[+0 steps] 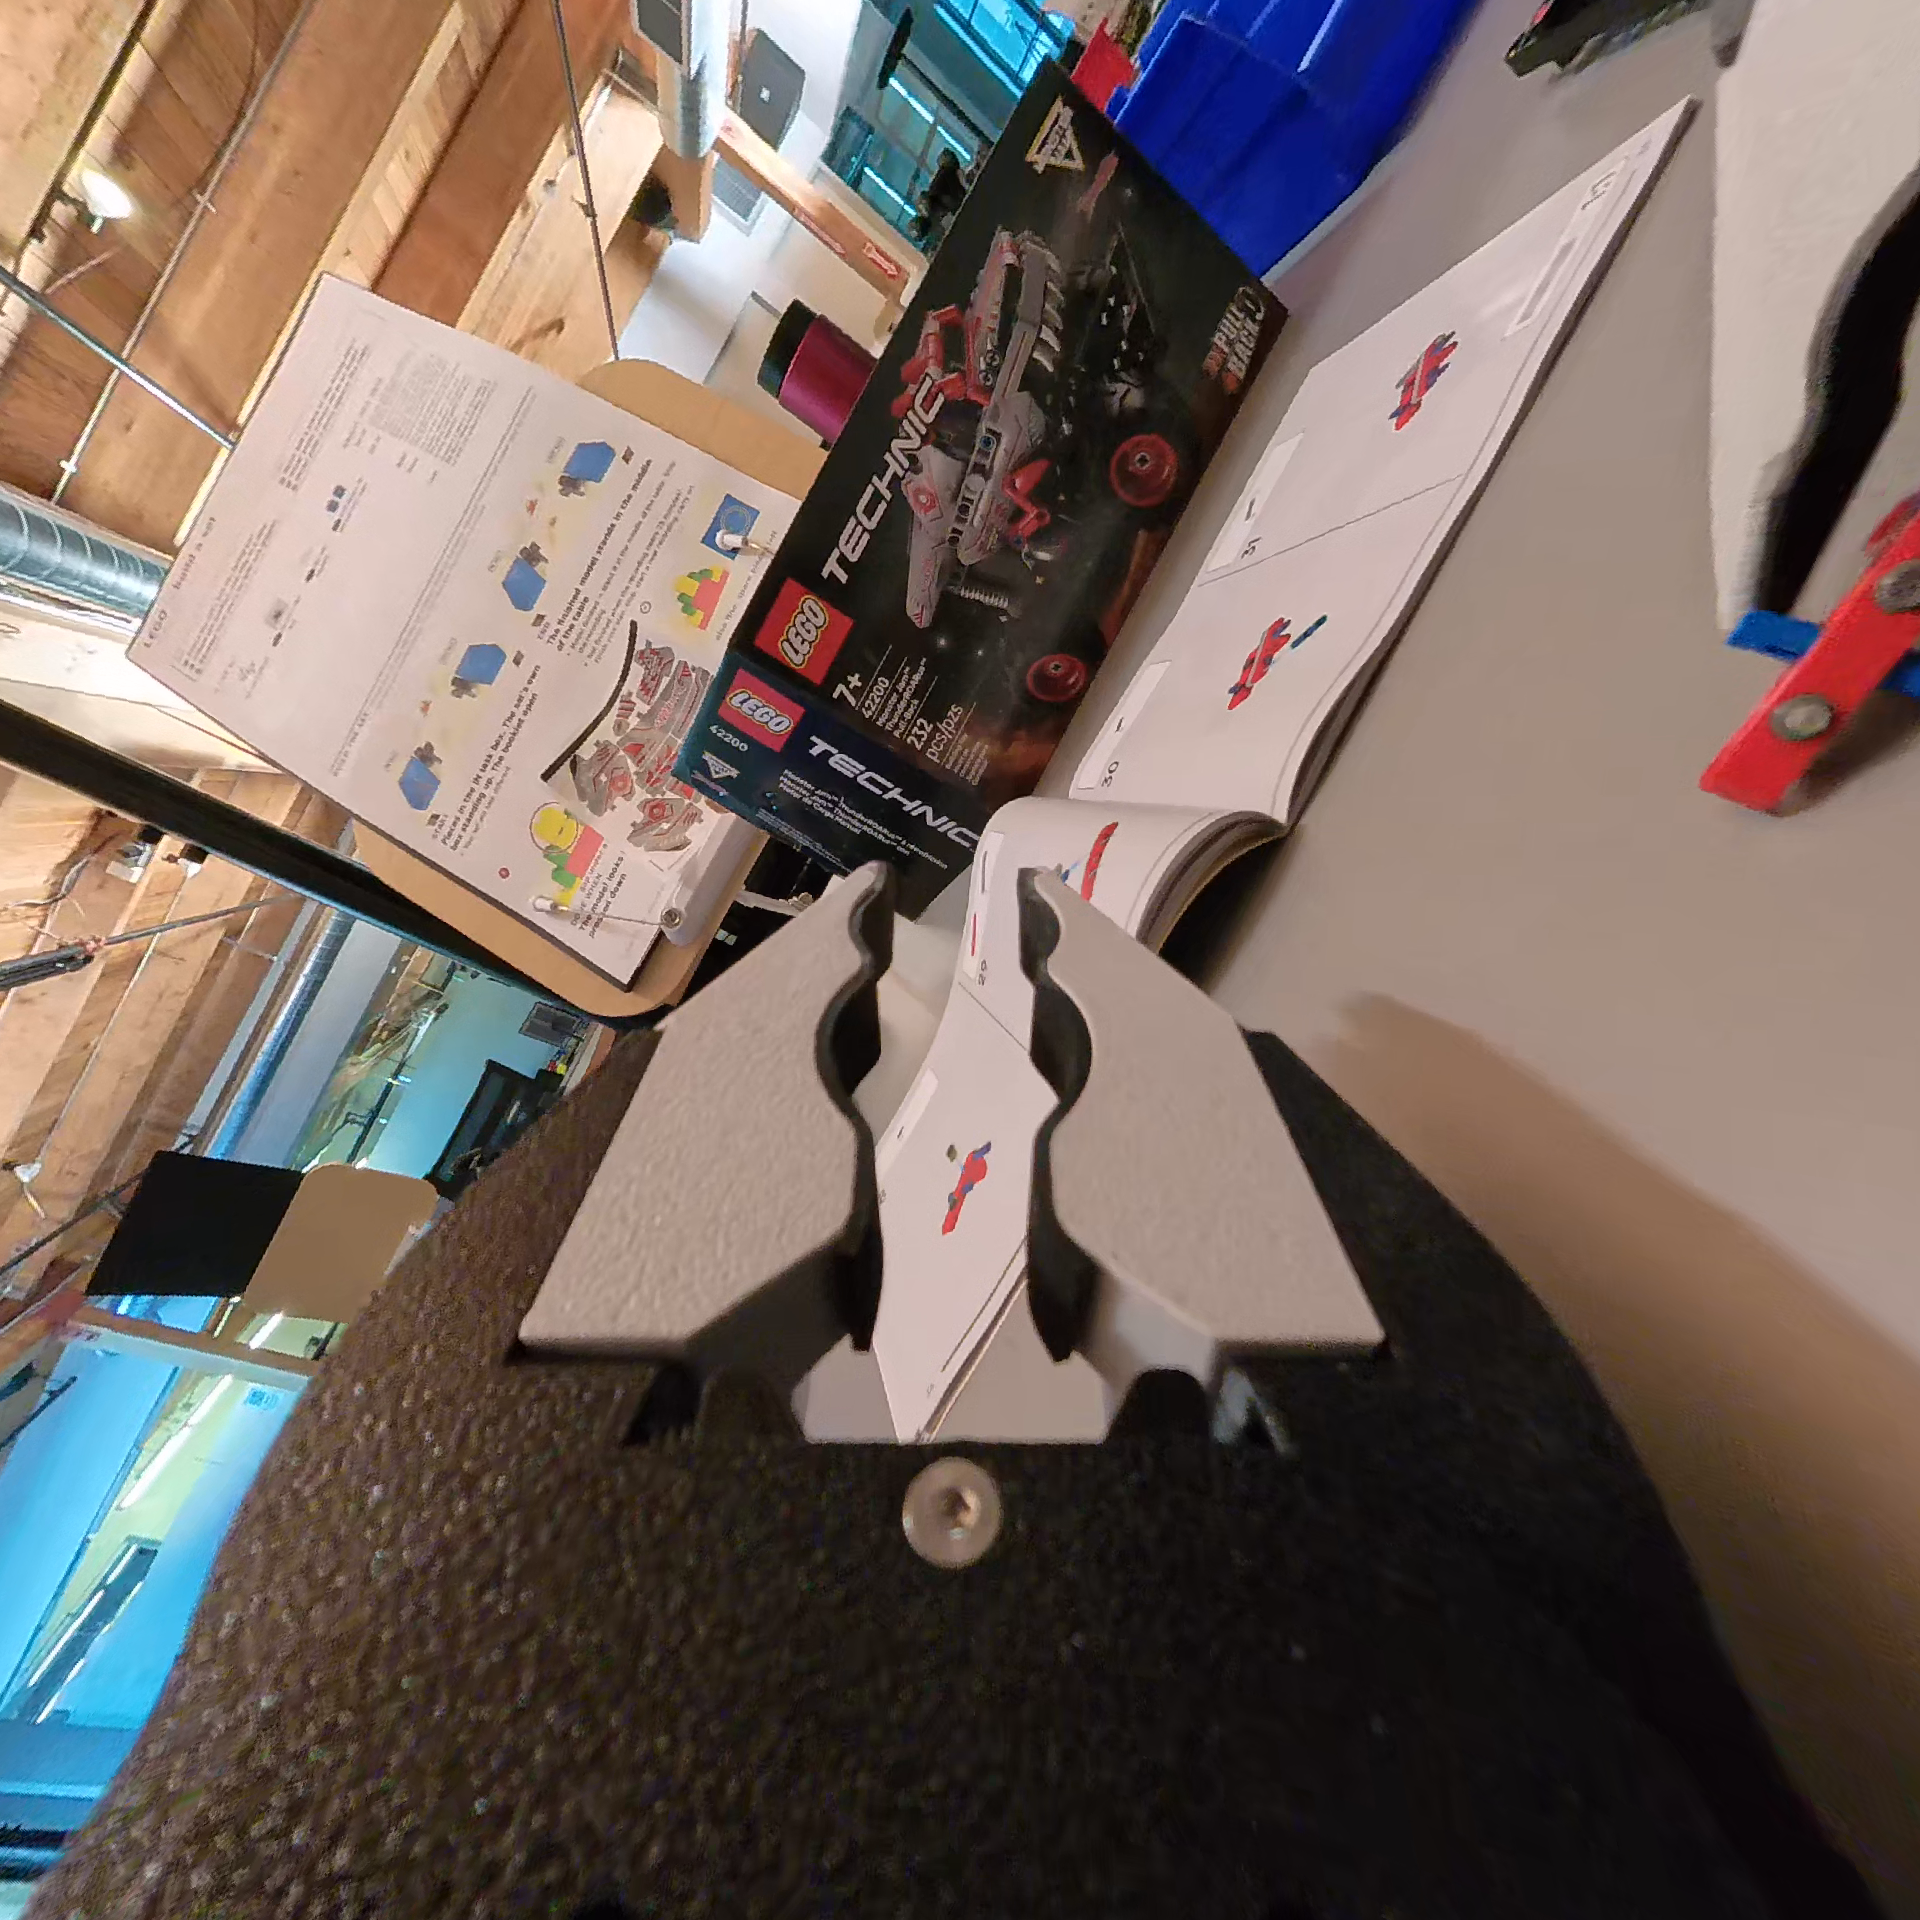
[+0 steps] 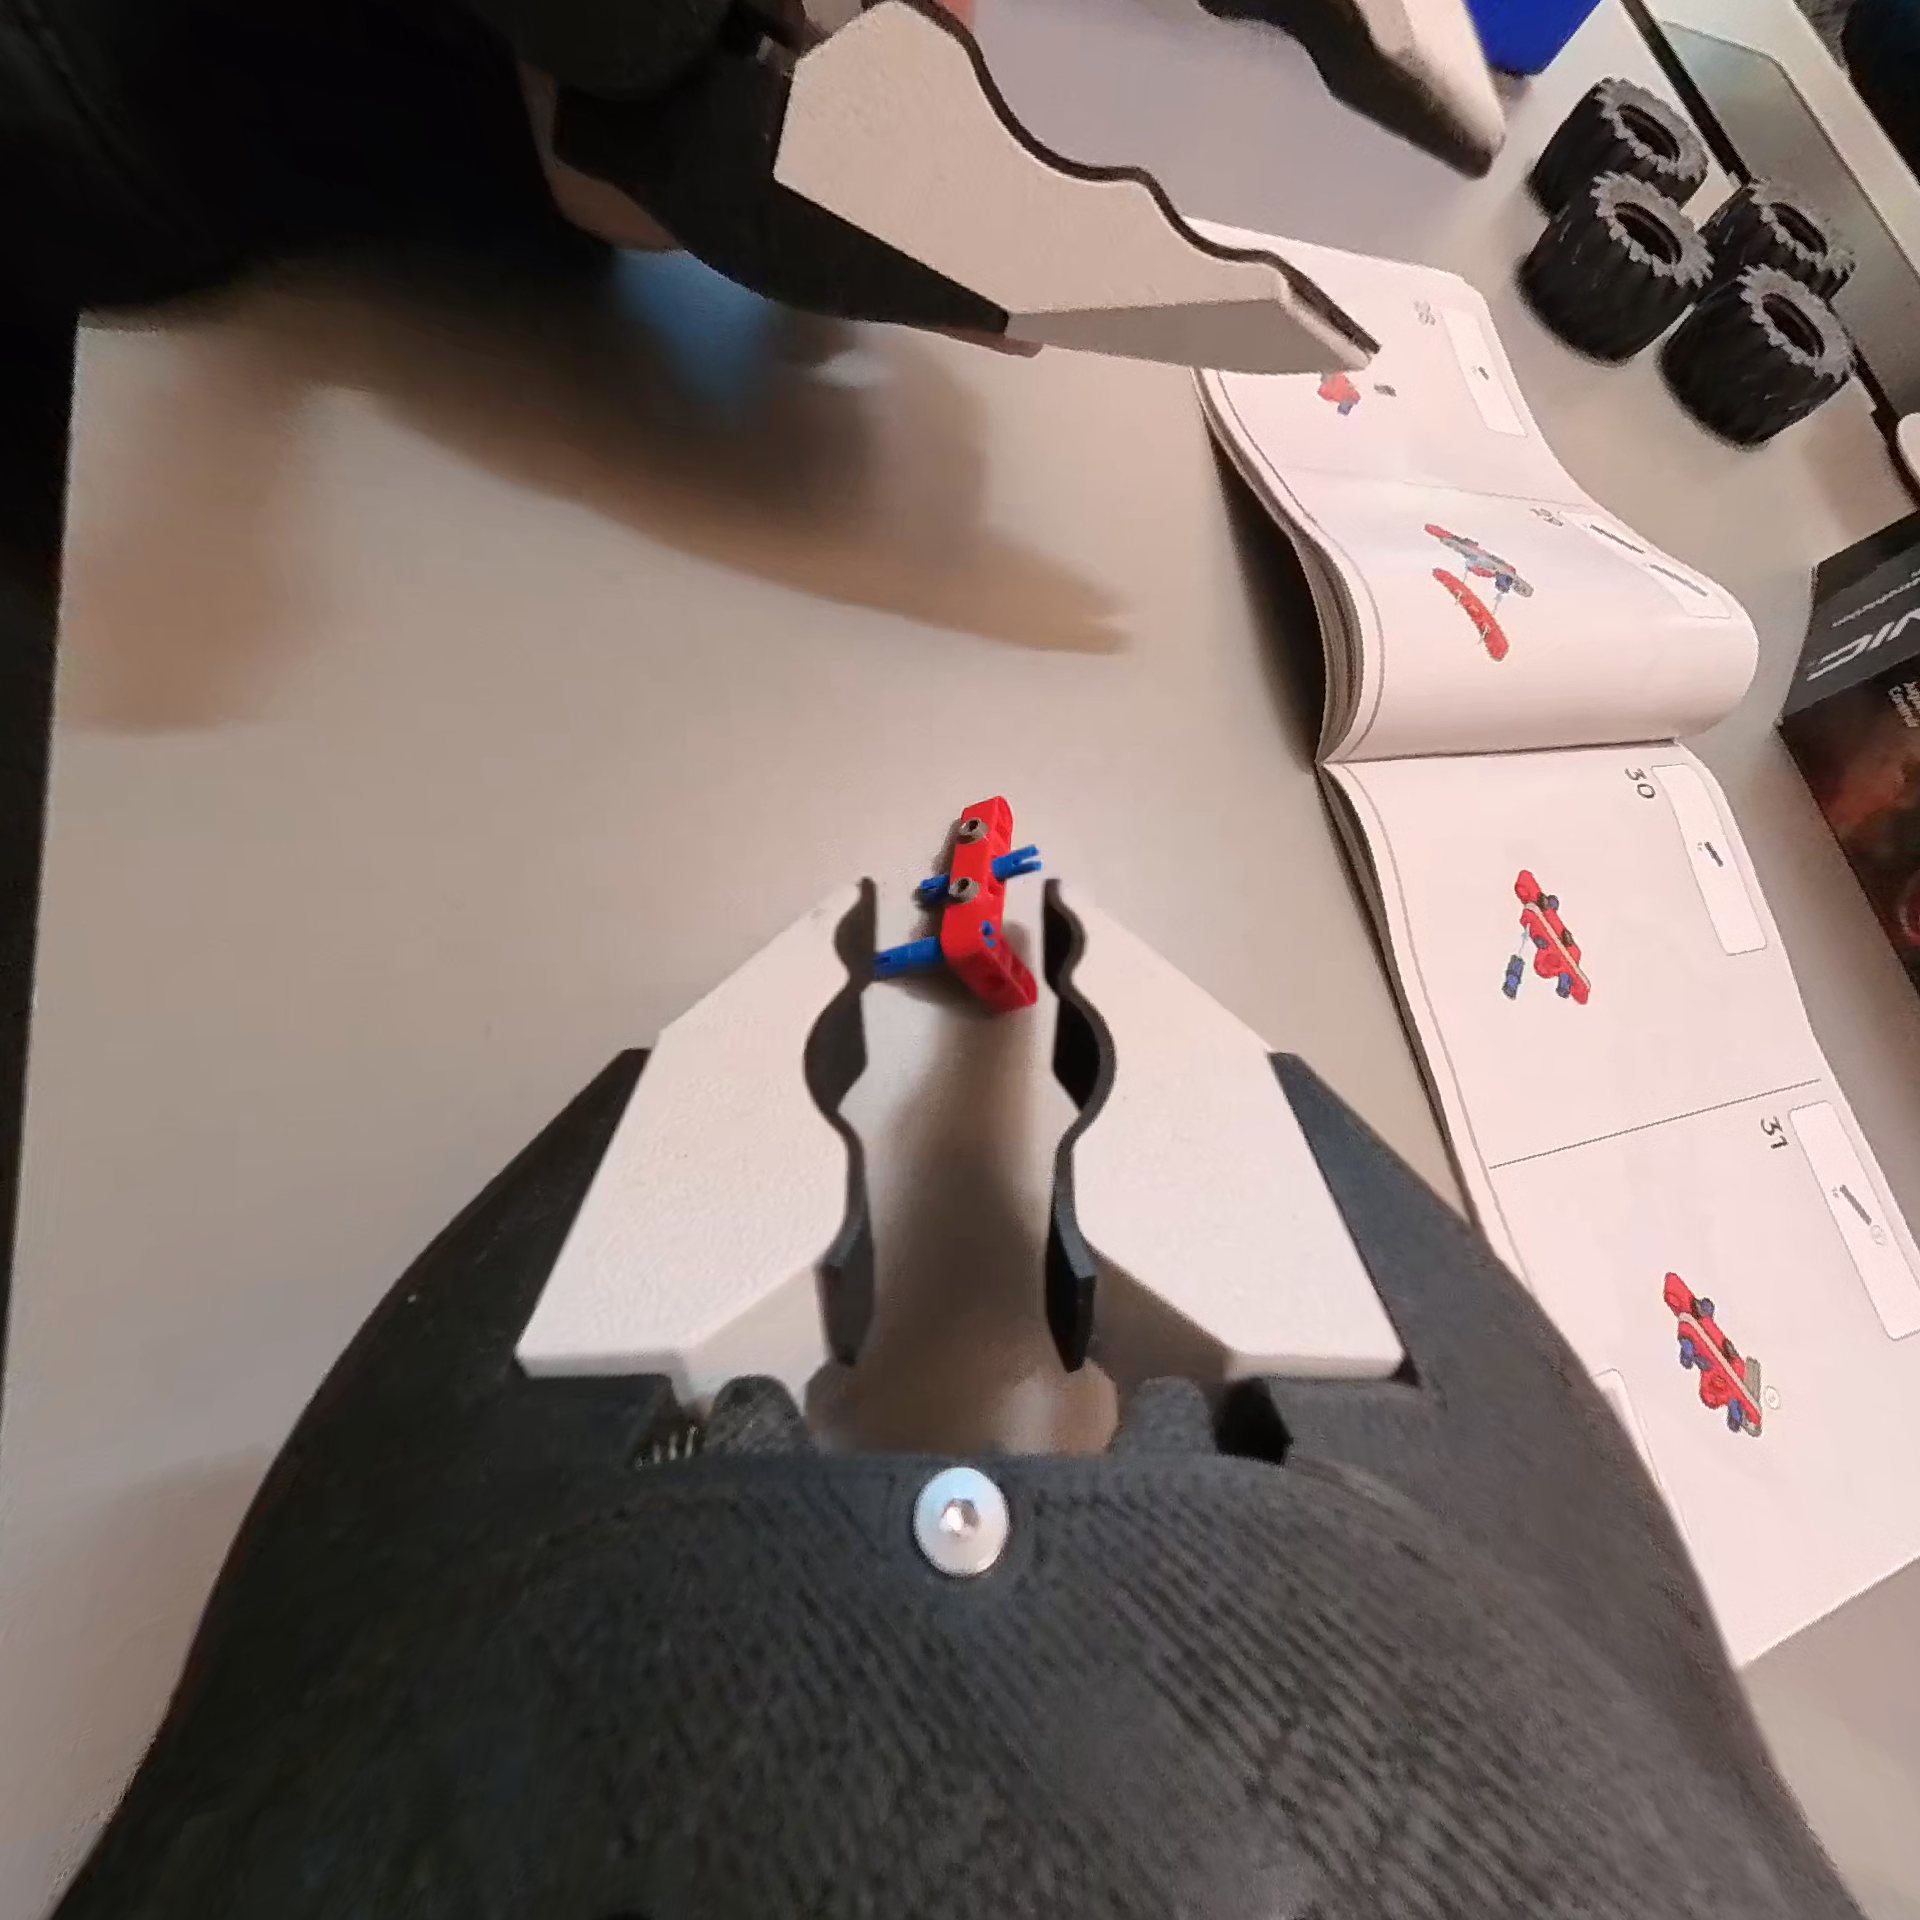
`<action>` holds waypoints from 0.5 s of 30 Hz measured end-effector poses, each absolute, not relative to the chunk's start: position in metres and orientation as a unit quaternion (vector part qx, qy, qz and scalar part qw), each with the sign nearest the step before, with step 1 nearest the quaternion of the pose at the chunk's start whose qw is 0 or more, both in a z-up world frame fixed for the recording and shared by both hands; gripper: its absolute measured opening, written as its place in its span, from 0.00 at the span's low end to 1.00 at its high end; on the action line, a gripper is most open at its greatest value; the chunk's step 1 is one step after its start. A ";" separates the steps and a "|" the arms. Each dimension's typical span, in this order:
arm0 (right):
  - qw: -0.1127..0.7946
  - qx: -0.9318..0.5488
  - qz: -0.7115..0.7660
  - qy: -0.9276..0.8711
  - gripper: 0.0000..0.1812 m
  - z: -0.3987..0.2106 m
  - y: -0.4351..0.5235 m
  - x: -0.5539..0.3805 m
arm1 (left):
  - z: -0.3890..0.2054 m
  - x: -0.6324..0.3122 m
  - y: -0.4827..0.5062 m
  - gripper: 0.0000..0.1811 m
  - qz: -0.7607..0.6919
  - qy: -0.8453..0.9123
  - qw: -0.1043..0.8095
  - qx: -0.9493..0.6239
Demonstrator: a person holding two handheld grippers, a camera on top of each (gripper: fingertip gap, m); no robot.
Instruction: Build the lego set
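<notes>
A small red Lego beam assembly [image 2: 985, 914] with blue pins and grey pegs lies on the grey table [image 2: 468, 883]. My right gripper [image 2: 956, 894] is open, its fingertips on either side of the assembly without closing on it. The assembly also shows in the left wrist view [image 1: 1808, 707], beneath a right finger [image 1: 1766, 312]. The open instruction booklet [image 2: 1558, 935] lies to the right. My left gripper [image 1: 956, 894] is open and empty over the booklet's far page [image 1: 956, 1143]. In the right wrist view the left gripper [image 2: 1413, 249] has its lower fingertip at that page's edge.
Several black tyres [image 2: 1683, 260] stand beyond the booklet. The black Lego box [image 1: 987, 520] stands upright behind it, its corner also in the right wrist view [image 2: 1870, 665]. Blue bins [image 1: 1278, 104] sit farther back. A printed sheet on a board [image 1: 447, 623] leans beside the box.
</notes>
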State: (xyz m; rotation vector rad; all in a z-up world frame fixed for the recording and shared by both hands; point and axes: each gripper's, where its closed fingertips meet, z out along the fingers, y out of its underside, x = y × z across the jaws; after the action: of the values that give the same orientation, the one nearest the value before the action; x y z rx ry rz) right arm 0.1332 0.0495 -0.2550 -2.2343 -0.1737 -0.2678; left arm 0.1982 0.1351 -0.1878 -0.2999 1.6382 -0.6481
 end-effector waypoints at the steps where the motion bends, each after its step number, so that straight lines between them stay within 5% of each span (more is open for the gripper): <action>1: 0.431 -0.893 -0.105 -0.075 0.20 -0.254 0.049 0.132 | -0.188 0.198 0.135 0.11 -0.284 0.715 0.626 -0.129; 15: 0.435 -0.885 -0.128 -0.104 0.14 -0.253 0.033 0.137 | -0.190 0.197 0.131 0.10 -0.285 0.722 0.619 -0.118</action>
State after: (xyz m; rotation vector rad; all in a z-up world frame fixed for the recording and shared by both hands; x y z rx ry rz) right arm 0.1369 0.0332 -0.2530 -2.2039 -0.2597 -0.3196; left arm 0.1970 0.1307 -0.1904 -0.2724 1.6615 -0.6562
